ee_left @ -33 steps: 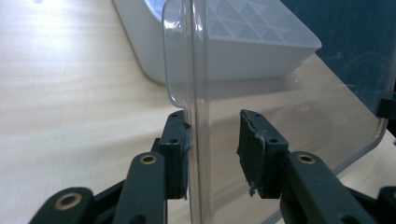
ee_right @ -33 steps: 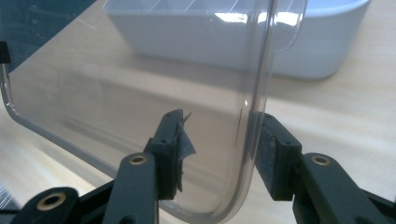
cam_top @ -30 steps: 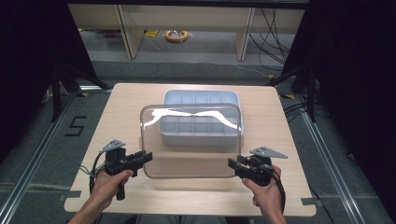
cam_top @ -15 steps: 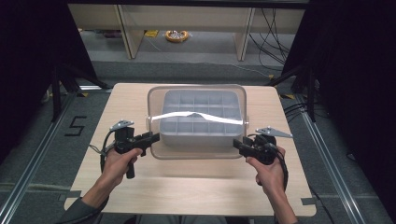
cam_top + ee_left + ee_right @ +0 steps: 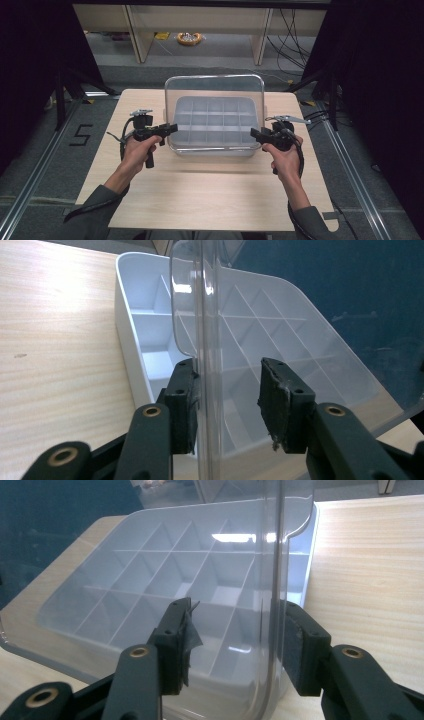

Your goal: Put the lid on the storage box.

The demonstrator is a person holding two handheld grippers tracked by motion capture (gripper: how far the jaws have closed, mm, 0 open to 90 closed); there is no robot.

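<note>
The clear lid (image 5: 215, 95) stands nearly upright over the white divided tray (image 5: 215, 125) near the far middle of the wooden table (image 5: 200, 190), its lower edge down near the tray's near side and its rounded top corners raised toward the far end. Through the lid the tray's grid of compartments shows plainly (all of them bare).

The left gripper (image 5: 170, 131) sits at the lid's left edge, held in the person's left hand (image 5: 137, 152). In the left gripper view the lid's rim (image 5: 205, 365) runs up between the two black jaws: the left pad (image 5: 182, 405) lies against it, while the right pad (image 5: 277, 402) stands clear with a gap, so the jaws are spread and have just been opening.

The right gripper (image 5: 256, 134) sits at the lid's right edge, in the right hand (image 5: 282, 155). In the right gripper view the lid's edge (image 5: 274, 580) passes between the jaws just beside the right pad (image 5: 295, 650); the left pad (image 5: 177, 640), with a scrap of tape hanging loose, is well apart from it. These jaws too are spread and have just been opening.
</note>
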